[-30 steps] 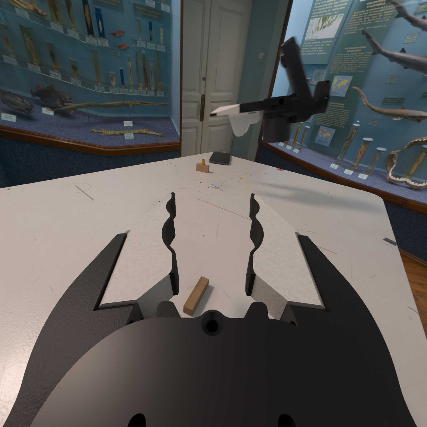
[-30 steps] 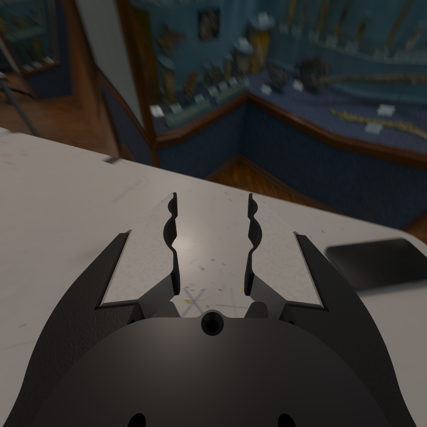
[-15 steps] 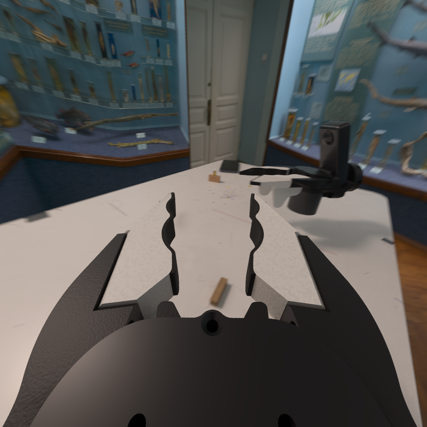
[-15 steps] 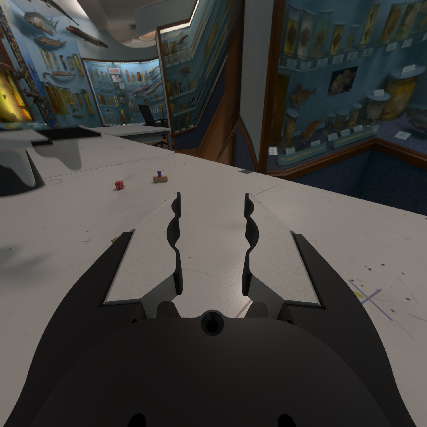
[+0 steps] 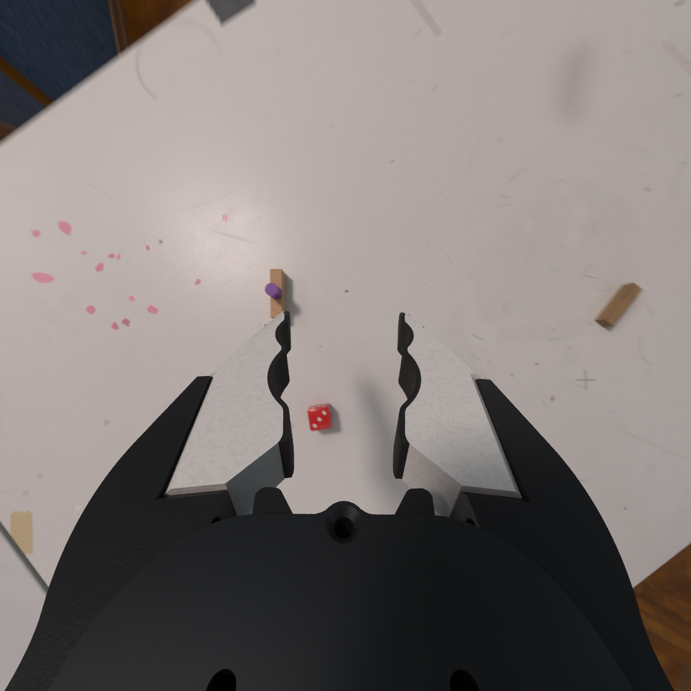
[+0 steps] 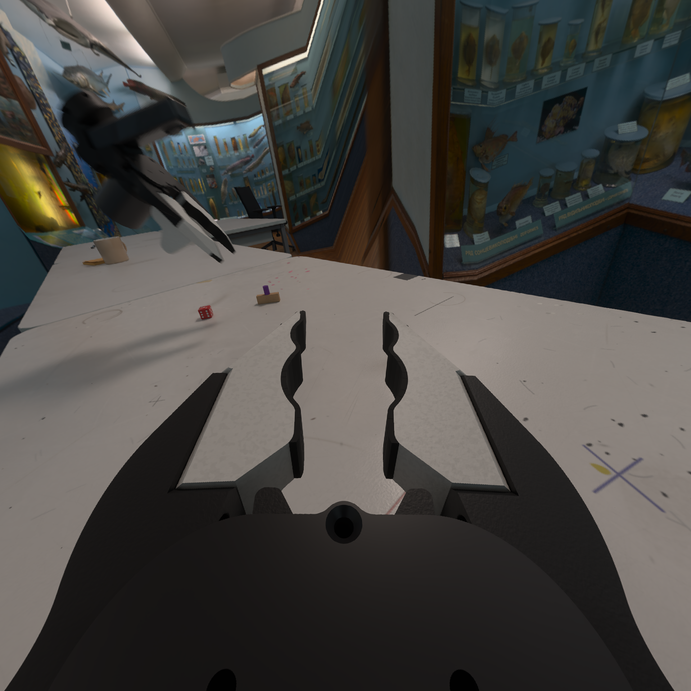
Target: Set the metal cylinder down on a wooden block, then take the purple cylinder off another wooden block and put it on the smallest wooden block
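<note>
A small purple cylinder (image 5: 273, 290) stands upright on a narrow wooden block (image 5: 277, 292) just beyond my left fingertip; both also show in the right wrist view, the cylinder (image 6: 266, 289) on its block (image 6: 268, 298). A second, bare wooden block (image 5: 617, 305) lies at the right of the left wrist view. My left gripper (image 5: 344, 318) is open and empty, high above the table and looking down; it also shows in the right wrist view (image 6: 224, 254), blurred. My right gripper (image 6: 344, 317) is open and empty, low over the white table (image 6: 523, 355). The metal cylinder is out of view.
A red die (image 5: 319, 416) lies on the table under my left gripper's open jaws, also in the right wrist view (image 6: 205, 312). Pink paint spots (image 5: 93, 269) mark the table at left. A cup (image 6: 111, 250) stands on a farther table. The table's far edge runs near display cases.
My left gripper has swung from a level forward view to a steep downward view over the purple cylinder, block and die. My right gripper has turned slightly; the cylinder and die appear closer.
</note>
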